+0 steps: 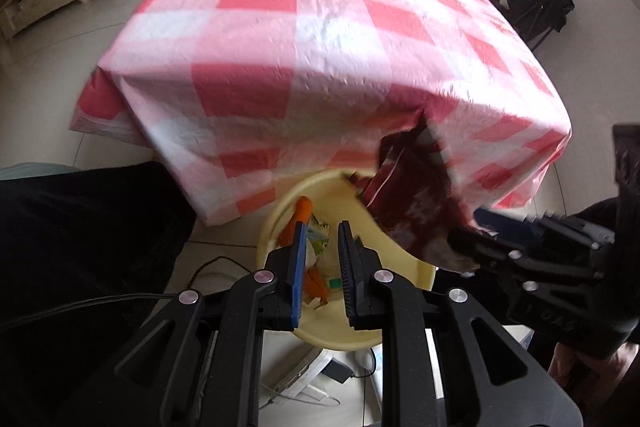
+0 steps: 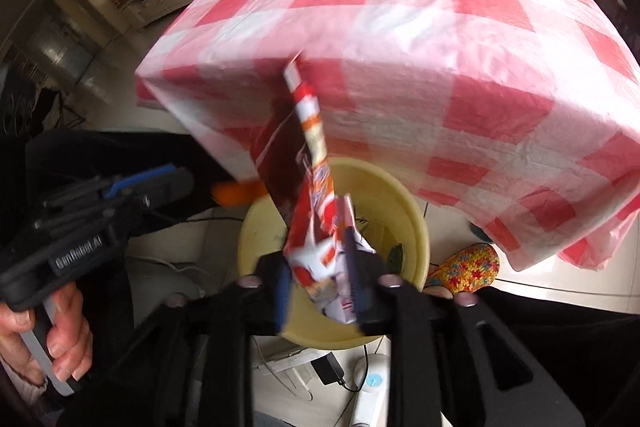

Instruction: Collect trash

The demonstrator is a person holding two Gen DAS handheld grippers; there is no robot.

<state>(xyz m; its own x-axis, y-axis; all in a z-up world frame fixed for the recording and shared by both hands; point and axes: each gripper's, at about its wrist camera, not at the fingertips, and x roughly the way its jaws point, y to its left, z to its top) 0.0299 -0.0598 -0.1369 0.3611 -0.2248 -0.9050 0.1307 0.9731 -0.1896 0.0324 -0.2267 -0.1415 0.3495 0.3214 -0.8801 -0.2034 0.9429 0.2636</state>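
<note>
Right tool (image 2: pixel 320 279) clamping wrapper (image 2: pixel 308 187) above bin (image 2: pixel 416 227), left tool (image 1: pixel 322 267) empty

Overhanging the far rim of the yellow bin (image 2: pixel 416 223), the checked cloth (image 1: pixel 320 39); crowding its mouth, a wrapper (image 2: pixel 316 211) and both tools.

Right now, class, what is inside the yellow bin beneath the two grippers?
Inside the yellow bin: orange peel and crumpled wrappers. The left gripper and the snack packet hide the rest.
</note>
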